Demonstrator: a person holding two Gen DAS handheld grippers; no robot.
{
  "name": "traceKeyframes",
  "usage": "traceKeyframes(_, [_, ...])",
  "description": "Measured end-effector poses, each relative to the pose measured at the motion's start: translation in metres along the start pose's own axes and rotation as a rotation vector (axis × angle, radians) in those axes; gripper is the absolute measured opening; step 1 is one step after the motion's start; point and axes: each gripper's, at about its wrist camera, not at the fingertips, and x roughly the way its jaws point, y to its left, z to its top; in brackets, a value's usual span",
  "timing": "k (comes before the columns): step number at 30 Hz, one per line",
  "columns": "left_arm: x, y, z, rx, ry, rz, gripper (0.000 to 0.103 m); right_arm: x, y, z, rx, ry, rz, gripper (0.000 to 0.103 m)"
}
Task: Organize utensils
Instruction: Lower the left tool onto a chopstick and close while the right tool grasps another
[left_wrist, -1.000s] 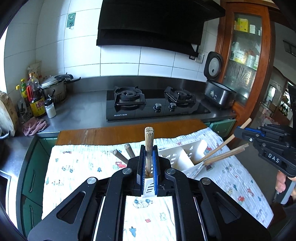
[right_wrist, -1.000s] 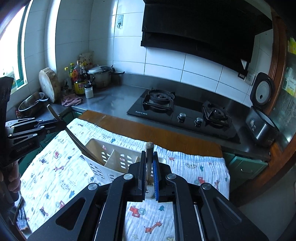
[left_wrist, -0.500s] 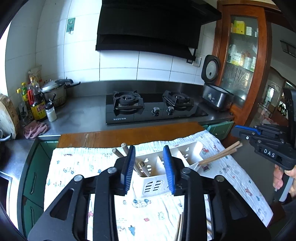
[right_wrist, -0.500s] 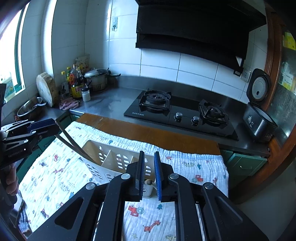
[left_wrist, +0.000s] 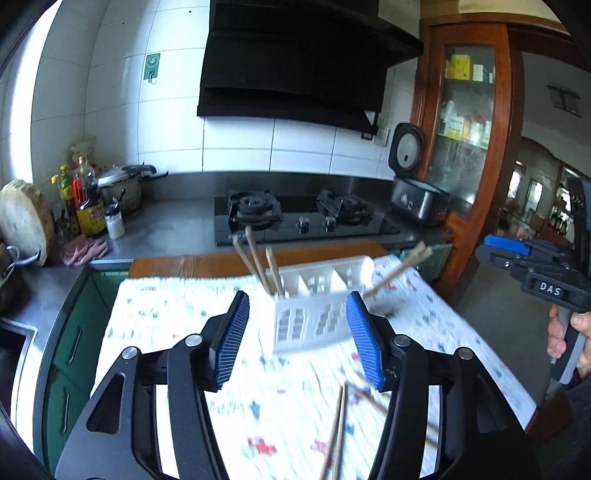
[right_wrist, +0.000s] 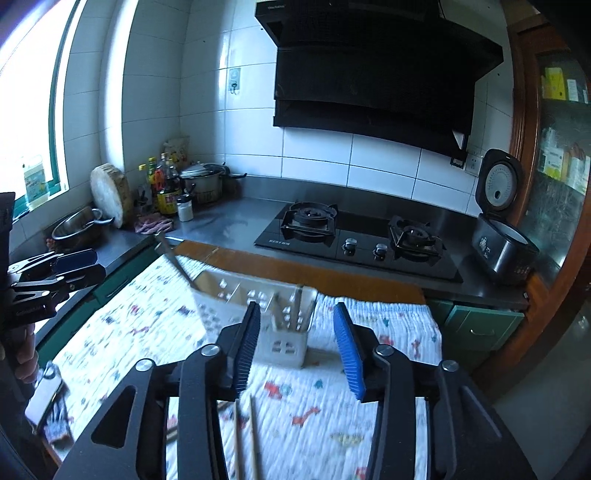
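Observation:
A white slotted utensil caddy (left_wrist: 314, 302) stands on the patterned cloth (left_wrist: 177, 317); it also shows in the right wrist view (right_wrist: 258, 314). Wooden chopsticks (left_wrist: 258, 262) stick up from its left end and more (left_wrist: 402, 266) lean out at its right end. My left gripper (left_wrist: 297, 332) is open and empty, just short of the caddy. My right gripper (right_wrist: 293, 345) is open and empty, above the caddy's near end. Loose chopsticks (left_wrist: 338, 428) lie on the cloth near me, also seen in the right wrist view (right_wrist: 245, 435).
A gas hob (left_wrist: 299, 218) sits behind the wooden board edge (right_wrist: 295, 269). Bottles (left_wrist: 86, 206), a pot (left_wrist: 122, 184) and a rag (left_wrist: 83, 251) stand at the left. A rice cooker (right_wrist: 502, 240) is at the right. A steel bowl (right_wrist: 74, 229) sits far left.
Both grippers let go of the wooden utensils into the caddy, opened wide and pulled back and up from it.

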Motion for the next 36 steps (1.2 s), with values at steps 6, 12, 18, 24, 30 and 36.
traceKeyframes(6, [-0.02, -0.005, -0.052, -0.002, 0.03, 0.004, 0.055, -0.021, 0.012, -0.053, 0.015, 0.012, 0.056, 0.042])
traceKeyframes(12, [-0.028, -0.002, -0.102, -0.047, 0.073, -0.01, 0.055, -0.022, 0.022, -0.115, 0.038, 0.061, 0.086, 0.042])
traceKeyframes(18, [-0.027, 0.007, -0.144, -0.076, 0.132, -0.004, 0.055, -0.011, 0.028, -0.172, 0.069, 0.139, 0.096, 0.042])
traceKeyframes(24, [-0.019, 0.008, -0.178, -0.064, 0.202, -0.007, 0.055, 0.002, 0.031, -0.214, 0.086, 0.21, 0.078, 0.037])
traceKeyframes(30, [-0.004, -0.004, -0.2, -0.024, 0.261, -0.031, 0.043, 0.013, 0.026, -0.237, 0.113, 0.247, 0.065, 0.028])
traceKeyframes(36, [0.016, -0.011, -0.213, -0.012, 0.319, -0.043, 0.028, 0.017, 0.023, -0.242, 0.122, 0.262, 0.065, 0.022])
